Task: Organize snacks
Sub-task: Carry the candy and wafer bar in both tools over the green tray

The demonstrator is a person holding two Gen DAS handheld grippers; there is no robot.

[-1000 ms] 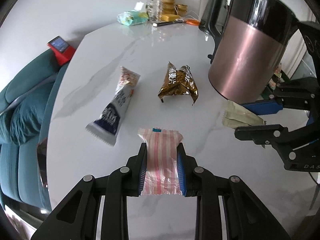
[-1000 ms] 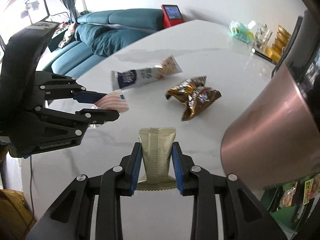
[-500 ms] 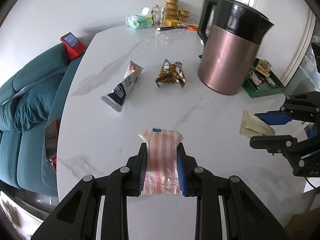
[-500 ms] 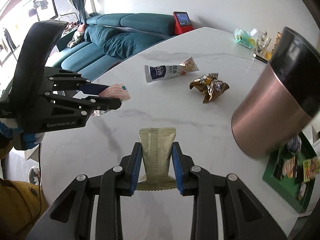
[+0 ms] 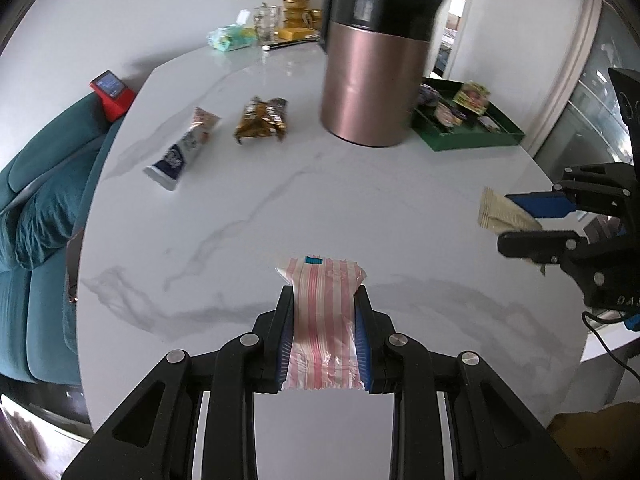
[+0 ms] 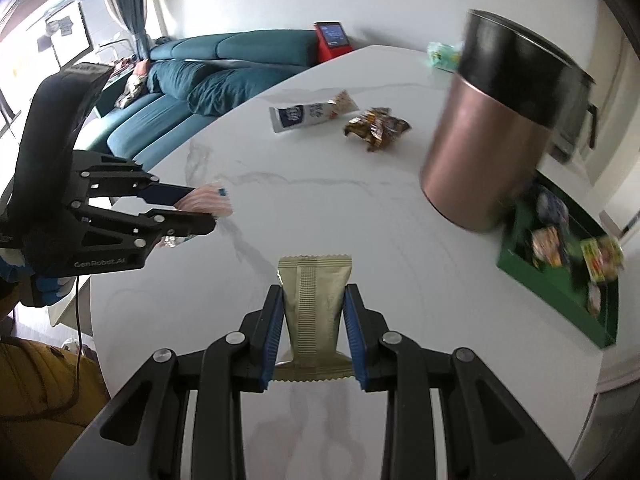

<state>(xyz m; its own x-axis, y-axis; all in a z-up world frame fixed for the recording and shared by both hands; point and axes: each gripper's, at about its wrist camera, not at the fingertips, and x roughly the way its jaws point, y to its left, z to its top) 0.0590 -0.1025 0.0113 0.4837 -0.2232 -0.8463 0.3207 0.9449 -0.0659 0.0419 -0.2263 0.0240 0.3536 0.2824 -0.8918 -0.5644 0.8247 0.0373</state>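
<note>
Striped packet (image 5: pixel 323 320) (beige packet (image 6: pixel 314 304)) in jaws

A home living room — a teal sofa (image 6: pixel 224 68) with cushions runs along the white wall beside a round marble table (image 5: pixel 304 200). On the table stand a kettle (image 5: pixel 376 64), a green tray (image 5: pixel 468 124) of snacks, a glass (image 5: pixel 266 24) and stacked gold tins (image 5: pixel 296 8) — ordinary household clutter. A curtain (image 6: pixel 132 4) hangs by a bright window.
</note>
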